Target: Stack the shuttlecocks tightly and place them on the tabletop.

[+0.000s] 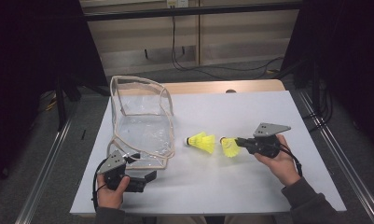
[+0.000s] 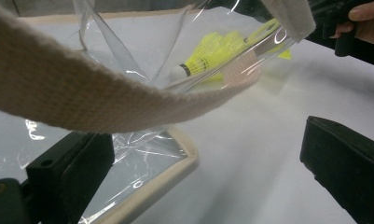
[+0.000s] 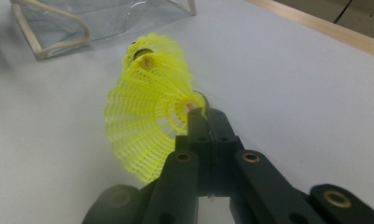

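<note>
**Two shuttlecocks and a clear bag on the desk**

Right tool (image 1: pixel 237 141), right of centre in the high view: jaws closed tight on the rim of a yellow shuttlecock (image 1: pixel 229 147), skirt pinched between the black tips; same grip seen at lower centre of the right gripper view (image 3: pixel 199 122), mesh skirt (image 3: pixel 145 126) fanned to the left of the jaws. Second shuttlecock (image 1: pixel 201 141) lying on the desk (image 1: pixel 250 186) just left of the held one, white cork end pointing toward the bag. Clear bag (image 1: pixel 140 126) with cream trim at centre left, standing open. Left tool (image 1: pixel 145 179) at lower left, jaws wide apart and gripping nothing; bag strap (image 2: pixel 82 100) crossing the upper left of the left gripper view above the jaws, clear film lying by the left jaw. Both hands (image 1: pixel 285 163) entering from the bottom edge.
</note>
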